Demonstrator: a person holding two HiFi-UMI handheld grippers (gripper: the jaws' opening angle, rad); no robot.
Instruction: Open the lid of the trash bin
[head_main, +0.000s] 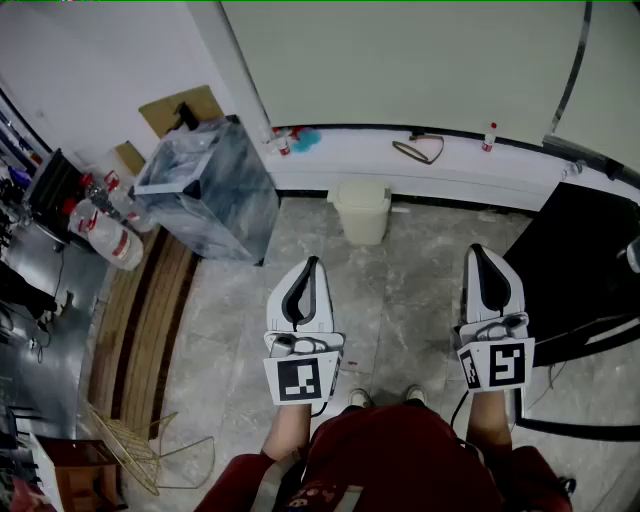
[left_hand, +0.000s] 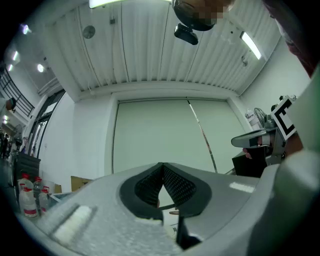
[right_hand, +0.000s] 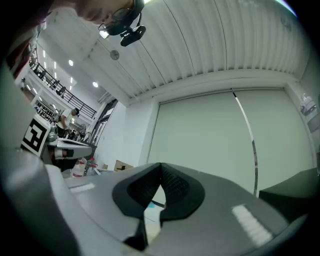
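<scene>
— Where's the trash bin (head_main: 360, 212)?
— I see it standing upright against the white ledge (head_main: 450, 165), lid down. My left gripper (head_main: 312, 264) and right gripper (head_main: 477, 252), jaws together and empty, hover well back from that ledge.

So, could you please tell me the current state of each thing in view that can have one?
trash bin: upright, untouched.
lid: closed on the trash bin.
left gripper: fingers together, nothing between them, short of the trash bin.
right gripper: fingers together, nothing between them.
large lined container: open at the top, with a clear plastic liner in it.
</scene>
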